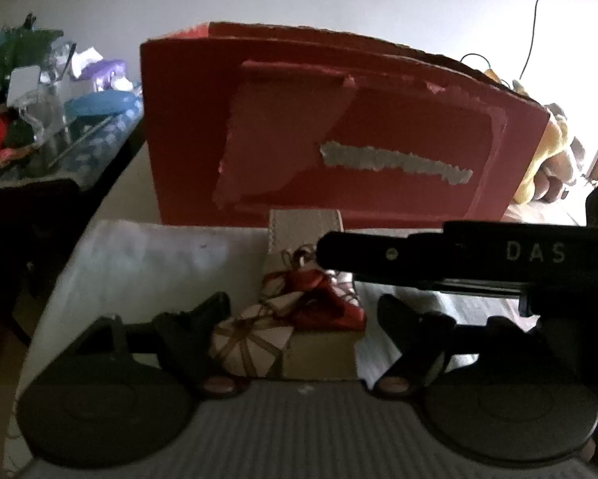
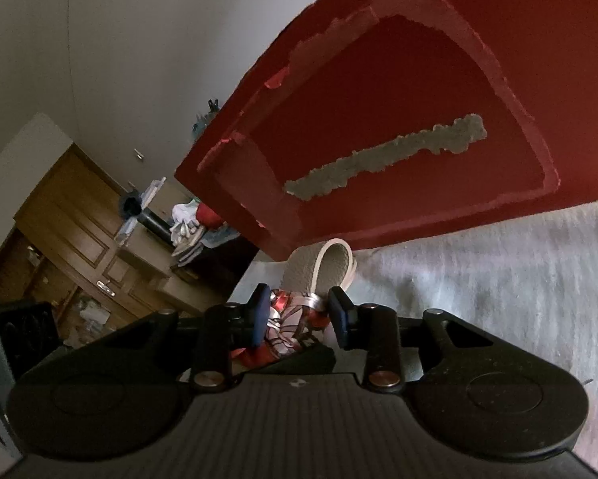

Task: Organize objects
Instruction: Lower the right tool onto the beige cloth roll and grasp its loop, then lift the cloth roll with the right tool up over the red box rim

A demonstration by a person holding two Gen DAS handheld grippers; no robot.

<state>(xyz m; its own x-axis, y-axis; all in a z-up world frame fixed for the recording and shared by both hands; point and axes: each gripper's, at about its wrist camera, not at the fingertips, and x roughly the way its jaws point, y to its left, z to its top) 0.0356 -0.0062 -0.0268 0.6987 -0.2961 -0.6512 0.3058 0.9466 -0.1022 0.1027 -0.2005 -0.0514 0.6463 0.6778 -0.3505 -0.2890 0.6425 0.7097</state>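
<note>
- a red cardboard box (image 1: pixel 338 127) stands on a pale cloth (image 1: pixel 147 263) that covers the table, toward the cloth's far edge; its near face is scuffed, with torn label patches and a ragged grey strip across it.
- right in front of the box, touching or nearly touching its base, a beige strap loop (image 1: pixel 304 227) rises from a red and white patterned cloth bundle (image 1: pixel 299 311).
- the bundle seems to rest on a flat tan block (image 1: pixel 322 353), near the middle of the cloth's near side.
- the left gripper (image 1: pixel 302 319) is spread wide, one finger either side of the bundle, and neither pad seems to press on it.
- the right gripper (image 2: pixel 299 319) comes in sideways from the right; in its own view the blue pads (image 2: pixel 340 317) sit close on both sides of the bundle (image 2: pixel 289 321), just under the strap loop (image 2: pixel 324 265), pinching the cloth.
- from the left wrist view that right gripper (image 1: pixel 322 249) reaches across above the bundle, its tip at the knotted top.
- off the cloth's left edge sits a cluttered heap (image 1: pixel 39 111) of clear containers, a blue lid and something red.
- behind the box's right end lies something yellow (image 1: pixel 546 159); i cannot tell what it is.
- a wooden cabinet (image 2: pixel 79 239) stands in the background on the right wrist view.
</note>
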